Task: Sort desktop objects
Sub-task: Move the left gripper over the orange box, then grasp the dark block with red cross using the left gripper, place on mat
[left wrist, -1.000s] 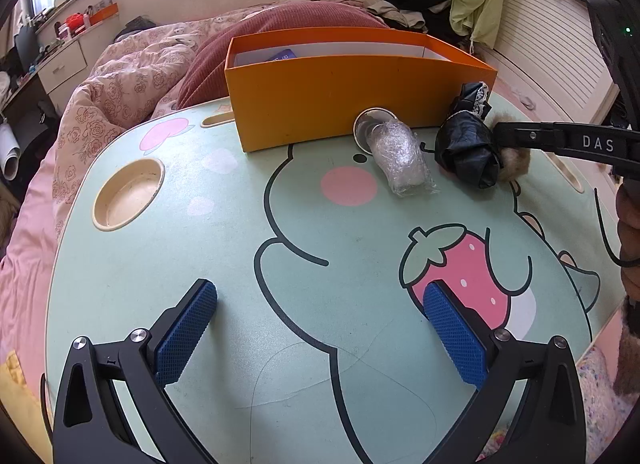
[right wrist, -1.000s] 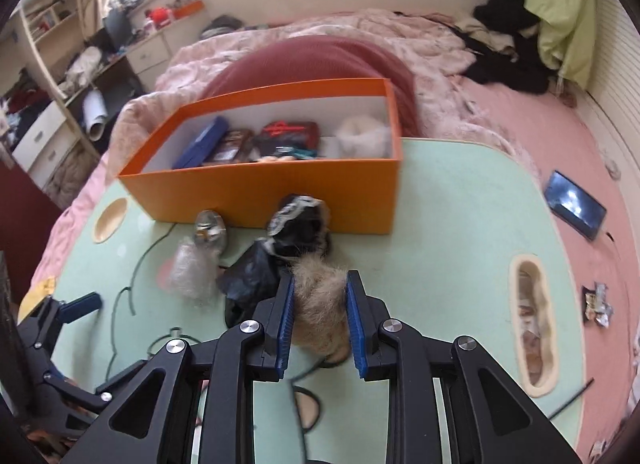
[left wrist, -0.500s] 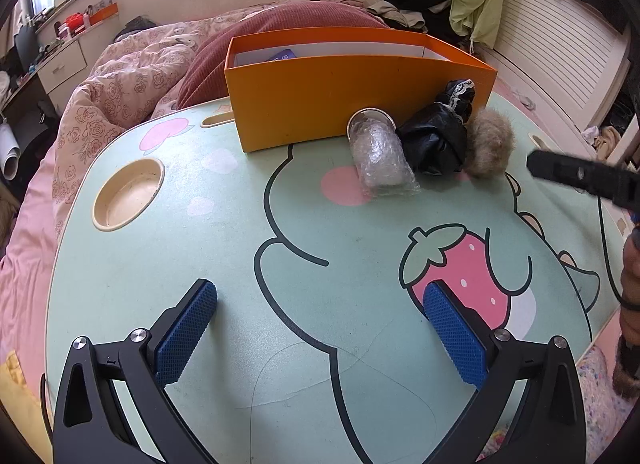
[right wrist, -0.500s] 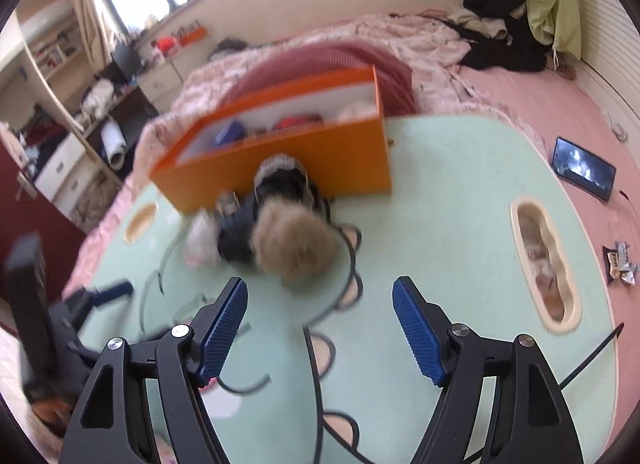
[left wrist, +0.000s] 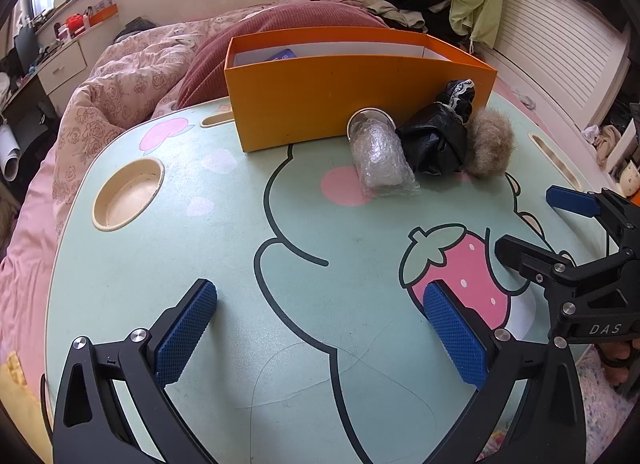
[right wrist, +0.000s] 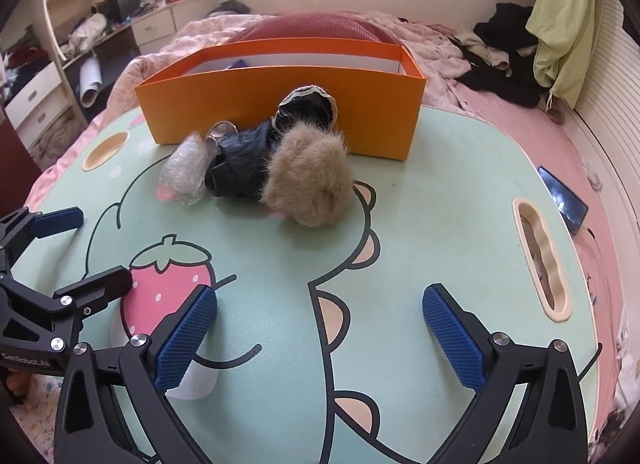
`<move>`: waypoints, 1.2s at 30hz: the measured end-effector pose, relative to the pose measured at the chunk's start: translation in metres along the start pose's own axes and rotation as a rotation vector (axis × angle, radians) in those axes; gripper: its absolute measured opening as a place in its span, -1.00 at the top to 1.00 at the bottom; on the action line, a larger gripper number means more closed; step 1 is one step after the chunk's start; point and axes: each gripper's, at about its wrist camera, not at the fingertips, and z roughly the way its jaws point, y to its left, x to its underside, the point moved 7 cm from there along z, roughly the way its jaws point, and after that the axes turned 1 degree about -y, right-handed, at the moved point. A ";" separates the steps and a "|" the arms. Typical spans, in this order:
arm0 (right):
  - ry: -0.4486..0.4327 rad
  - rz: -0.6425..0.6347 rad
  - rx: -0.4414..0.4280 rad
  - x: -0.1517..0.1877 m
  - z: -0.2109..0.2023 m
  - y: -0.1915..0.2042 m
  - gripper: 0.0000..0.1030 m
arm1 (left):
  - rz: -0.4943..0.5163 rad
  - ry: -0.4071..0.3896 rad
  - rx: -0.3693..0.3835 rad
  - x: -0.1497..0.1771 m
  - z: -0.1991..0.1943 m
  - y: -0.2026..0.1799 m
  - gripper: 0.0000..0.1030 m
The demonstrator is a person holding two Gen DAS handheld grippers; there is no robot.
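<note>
Fur pom-pom (right wrist: pixel 308 179): lay on worktop (right wrist: pixel 420 223), frame centre, above right tool (right wrist: pixel 320 340); jaws just spread wide, nothing btwn.

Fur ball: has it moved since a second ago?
Yes. The fur ball, then between the right gripper pads, now lies free nearer the orange box; the jaws have just opened.

The right tongs (left wrist: pixel 524 229) read "DAS"; the left tongs (right wrist: pixel 88 250) read "GenRobot.AI".
</note>
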 end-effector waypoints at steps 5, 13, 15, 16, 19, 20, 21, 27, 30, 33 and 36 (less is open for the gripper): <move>0.000 0.000 0.000 0.001 0.000 0.000 -0.99 | 0.000 0.000 0.000 0.000 0.000 -0.001 -0.99; -0.001 0.001 -0.002 0.002 0.000 0.000 -0.99 | 0.000 0.001 0.000 0.000 0.001 -0.001 -0.99; -0.002 0.001 -0.002 0.002 -0.001 0.000 -0.99 | 0.001 0.003 0.001 0.000 0.001 0.000 -0.99; -0.001 0.001 -0.002 0.002 0.000 0.000 -0.99 | 0.002 0.005 0.001 0.000 0.001 0.001 -0.99; -0.001 0.004 -0.005 0.004 0.001 0.000 -0.99 | -0.008 0.018 0.004 -0.001 0.000 0.004 -0.99; 0.000 0.004 -0.006 0.005 0.002 0.000 -0.99 | -0.020 0.015 0.012 -0.006 -0.004 0.006 -0.99; 0.000 0.004 -0.006 0.006 0.004 -0.001 -0.99 | -0.030 -0.001 0.019 -0.013 -0.009 0.007 -0.99; 0.000 0.004 -0.008 0.008 0.008 -0.003 -0.99 | -0.022 -0.142 0.093 -0.107 -0.053 0.003 -0.99; 0.000 0.004 -0.008 0.007 0.007 -0.003 -0.99 | 0.004 -0.129 0.130 -0.156 -0.050 -0.011 -0.99; 0.000 0.005 -0.009 0.008 0.007 -0.004 -0.99 | 0.021 -0.048 0.198 -0.191 -0.023 -0.029 -0.91; -0.001 0.006 -0.010 0.008 0.007 -0.003 -0.99 | -0.012 0.082 0.174 -0.209 0.027 -0.036 -0.59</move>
